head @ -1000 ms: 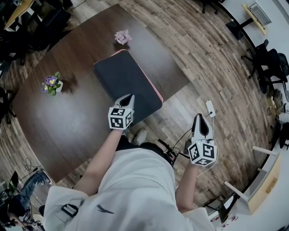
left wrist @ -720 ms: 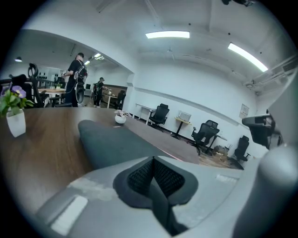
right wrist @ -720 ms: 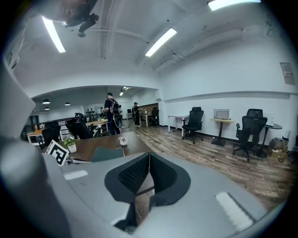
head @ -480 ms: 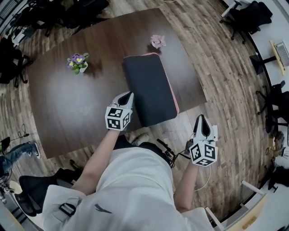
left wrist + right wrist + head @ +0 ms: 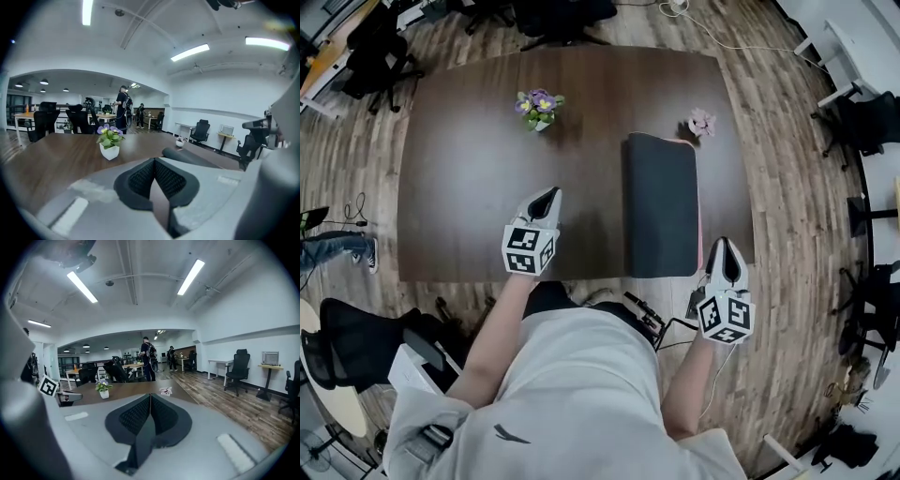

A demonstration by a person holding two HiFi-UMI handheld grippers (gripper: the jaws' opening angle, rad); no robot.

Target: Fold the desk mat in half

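Taking the far side of the dark brown wooden table (image 5: 469,187) as 12 o'clock, the dark grey rectangular desk mat (image 5: 661,206) lies at about 4 o'clock, long side running away from the person. A thin pink edge shows along its right side and far end, and its near end reaches the table's front edge. From the left gripper view the desk mat (image 5: 197,157) sits low at 2 o'clock, its closest end rounded and thick.

The left gripper (image 5: 546,200) hovers over the table near 7 o'clock, well apart from the mat. Its jaws are pressed fully together with nothing between them – the dark ribbed pads (image 5: 140,178) meet in a single seam.

The right gripper (image 5: 726,253) hangs off the table's near right corner, around 5 o'clock, over the wood-plank floor (image 5: 787,234). Its jaws are likewise closed tight on nothing – the pads (image 5: 136,416) touch along their whole length.

A small potted plant with purple flowers in a white pot (image 5: 539,103) stands at 11 o'clock, and a little pink flower (image 5: 702,122) rests at 2 o'clock, just beyond the mat's far right corner. Beyond the table, people (image 5: 148,357) stand among black office chairs (image 5: 239,364).
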